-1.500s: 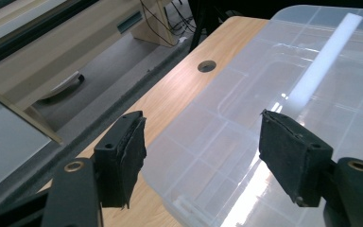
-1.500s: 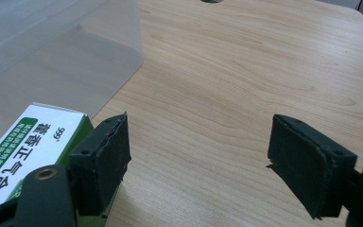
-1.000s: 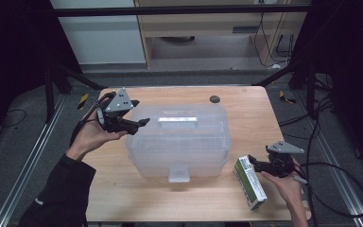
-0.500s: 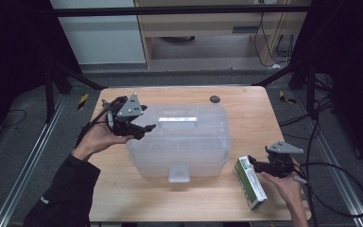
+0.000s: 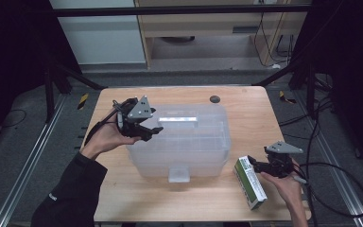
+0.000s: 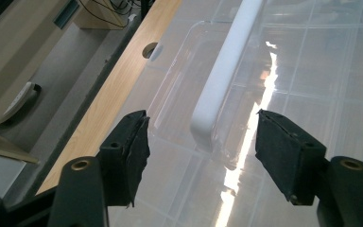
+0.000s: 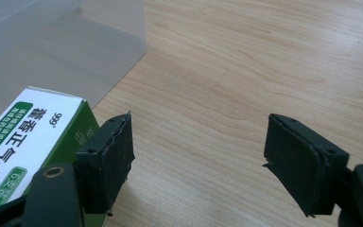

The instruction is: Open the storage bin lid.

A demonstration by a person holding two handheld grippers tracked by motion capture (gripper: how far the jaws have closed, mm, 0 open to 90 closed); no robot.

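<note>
The left tongs (image 6: 201, 156) had moved in over the clear plastic lidded storage box (image 5: 189, 142) mid-table, wide around its white handle (image 6: 224, 71); right tongs (image 7: 198, 161) gaped beside the green-and-white carton (image 5: 249, 182).

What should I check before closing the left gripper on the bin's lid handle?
1. Left gripper open: ok.
2. White handle lined up between its fingers: ok, the handle's near end sits in the gap.
3. Fingers low enough to catch the handle: cannot tell.
4. Clear storage bin lid closed: ok; front latch state: cannot tell.
5. Right gripper clear of the bin: ok, open beside the green and white box.
</note>
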